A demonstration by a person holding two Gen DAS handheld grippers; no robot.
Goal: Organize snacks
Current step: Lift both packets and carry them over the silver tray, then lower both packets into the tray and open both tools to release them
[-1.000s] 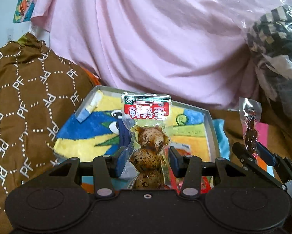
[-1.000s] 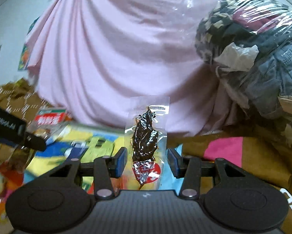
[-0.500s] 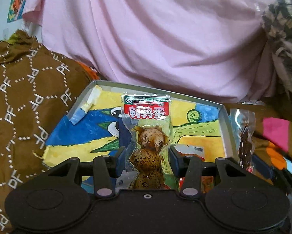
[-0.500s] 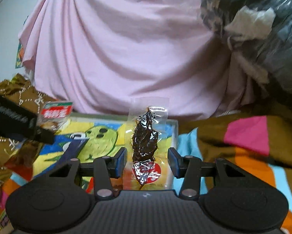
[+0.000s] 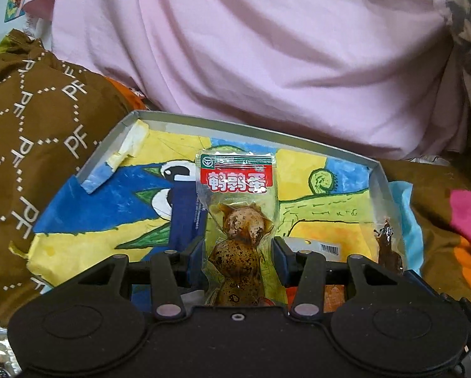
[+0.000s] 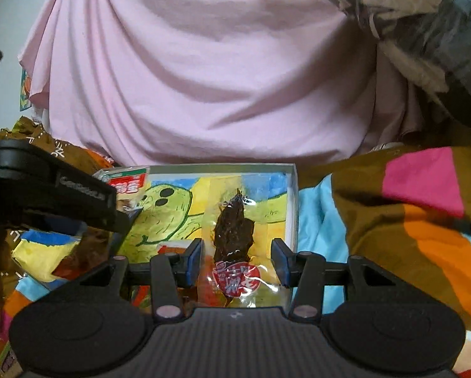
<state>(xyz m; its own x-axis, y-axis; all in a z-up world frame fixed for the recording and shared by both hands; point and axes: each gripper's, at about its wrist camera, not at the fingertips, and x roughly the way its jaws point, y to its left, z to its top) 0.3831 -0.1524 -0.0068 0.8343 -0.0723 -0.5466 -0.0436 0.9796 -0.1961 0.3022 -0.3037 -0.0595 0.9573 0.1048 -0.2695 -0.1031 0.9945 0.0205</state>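
Observation:
My left gripper [image 5: 238,255] is shut on a clear packet of brown speckled quail eggs with a red label [image 5: 237,182], held upright over a shallow grey box [image 5: 251,127] lined with a colourful drawing. My right gripper [image 6: 237,263] is shut on a clear packet of dark dried meat [image 6: 234,230], upright above the right end of the same box [image 6: 293,204]. In the right wrist view the left gripper's finger [image 6: 78,201] and its egg packet [image 6: 125,182] reach in from the left. The meat packet [image 5: 388,245] shows at the box's right wall in the left wrist view.
A pink cloth [image 5: 267,47] hangs behind the box. Brown patterned fabric [image 5: 31,126] bulges on the left, and a striped blanket [image 6: 408,220] lies to the right. A plastic-wrapped bundle of clothes [image 6: 424,15] sits at the upper right. A white barcoded packet [image 5: 317,245] lies inside the box.
Both grippers have come forward and down toward the box, which now looms larger under them. Each still holds its packet, and the two packets have drawn closer together.

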